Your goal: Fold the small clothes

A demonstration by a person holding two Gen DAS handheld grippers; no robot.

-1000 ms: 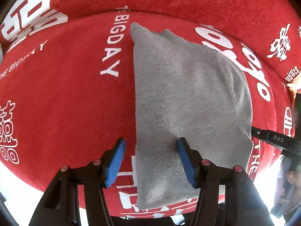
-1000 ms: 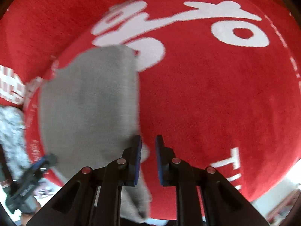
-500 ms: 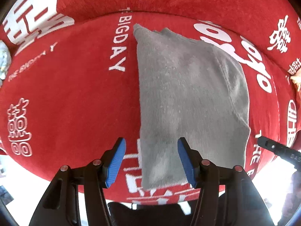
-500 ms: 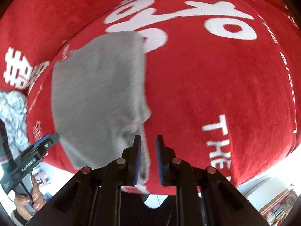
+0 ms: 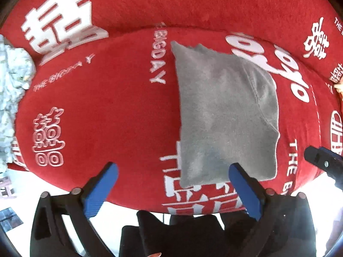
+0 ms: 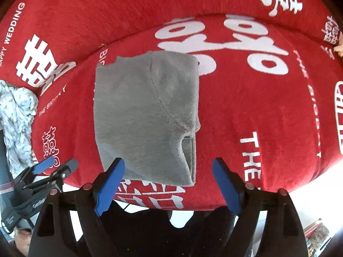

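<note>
The grey fleecy garment (image 5: 225, 115) lies folded into a flat oblong, seam showing on top, its near edge just beyond the open jaws.

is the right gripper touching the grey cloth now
Apart. In the right wrist view the right gripper stands wide open, its jaws having just opened, and the grey cloth lies flat on the red cover with nothing pinched.

A home — red wedding-print sofa cover (image 6: 246, 111), crumpled floral cloth (image 6: 17, 115).
</note>
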